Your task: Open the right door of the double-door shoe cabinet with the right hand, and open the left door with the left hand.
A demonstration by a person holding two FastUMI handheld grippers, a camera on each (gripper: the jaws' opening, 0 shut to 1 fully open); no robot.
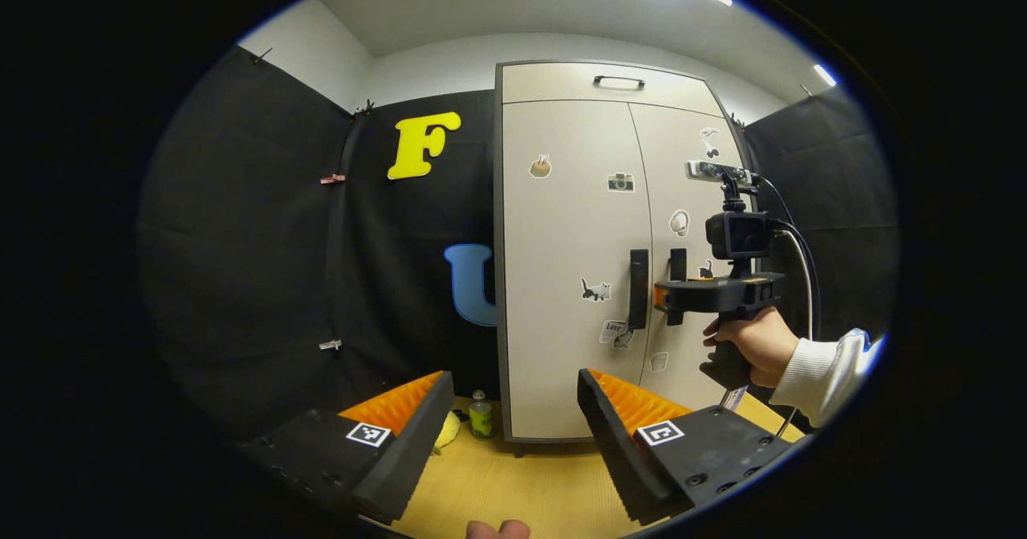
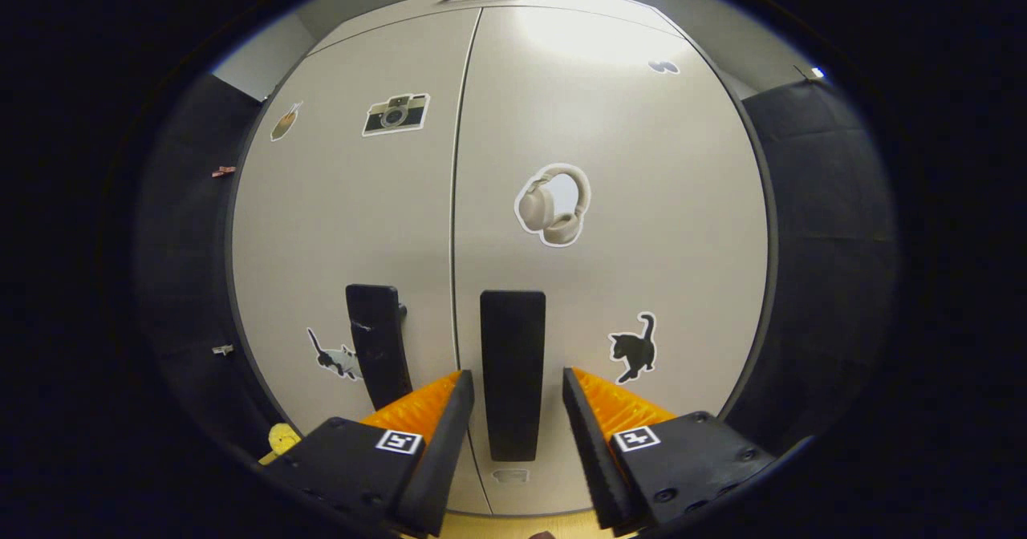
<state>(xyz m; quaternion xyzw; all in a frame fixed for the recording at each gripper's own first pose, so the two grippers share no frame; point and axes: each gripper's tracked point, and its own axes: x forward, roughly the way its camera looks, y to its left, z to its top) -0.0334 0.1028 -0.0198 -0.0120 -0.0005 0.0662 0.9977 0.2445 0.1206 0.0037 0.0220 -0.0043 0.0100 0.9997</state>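
The pale double-door shoe cabinet stands shut, with stickers on both doors. In the left gripper view my left gripper is open and empty, well back from the cabinet and facing the left door and its dark vertical handle. Farther off, a hand holds the right gripper up against the right door's handle. In the right gripper view my right gripper is open, its two fingers straddling the right door's handle with small gaps on either side. The left door's handle is just to the left.
A small green bottle and a yellow object sit on the wooden surface at the cabinet's left foot. A top drawer with a handle sits above the doors. Black cloth walls close in on both sides.
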